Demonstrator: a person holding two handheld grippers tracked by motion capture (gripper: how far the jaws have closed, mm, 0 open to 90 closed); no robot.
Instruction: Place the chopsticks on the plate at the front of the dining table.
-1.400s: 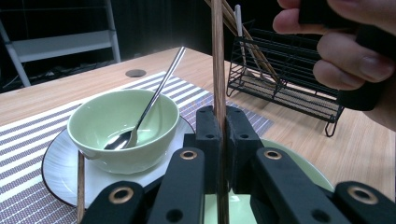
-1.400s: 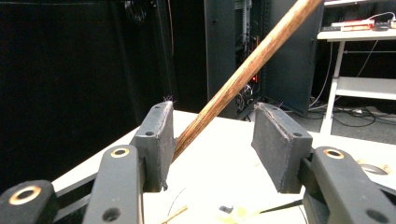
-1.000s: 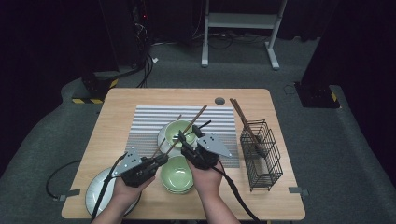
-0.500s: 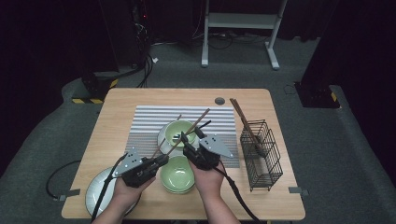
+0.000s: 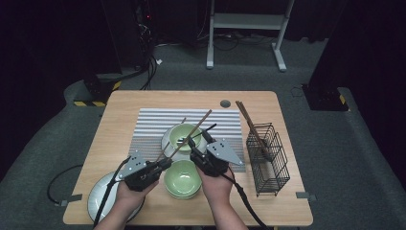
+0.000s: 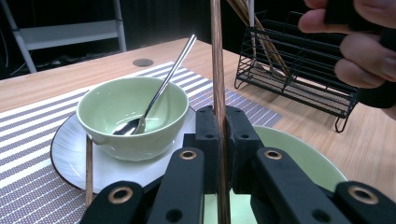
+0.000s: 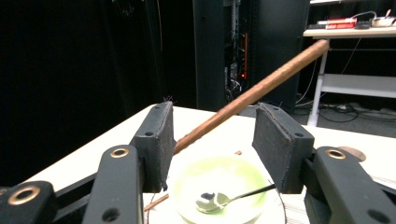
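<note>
At the high view's centre, the left gripper (image 5: 163, 164) is clamped on a brown wooden chopstick (image 5: 191, 131), jaws of the right gripper (image 5: 197, 143) apart beside it; next, probably, the black wire rack (image 5: 268, 158) at right.

A striped mat (image 5: 153, 125) lies across the middle of the table (image 5: 124, 103). On its near half sits a plate (image 5: 167, 140) carrying a bowl (image 5: 179, 132) with a spoon (image 5: 182, 140) in it. Just before the mat's near edge stands a second bowl (image 5: 182, 179). Another plate (image 5: 98, 199) lies at the near left corner. A wire rack (image 5: 268, 158) stands along the right edge, holding chopsticks (image 5: 249, 122). A round cable hole (image 5: 225, 103) sits near the far edge.
</note>
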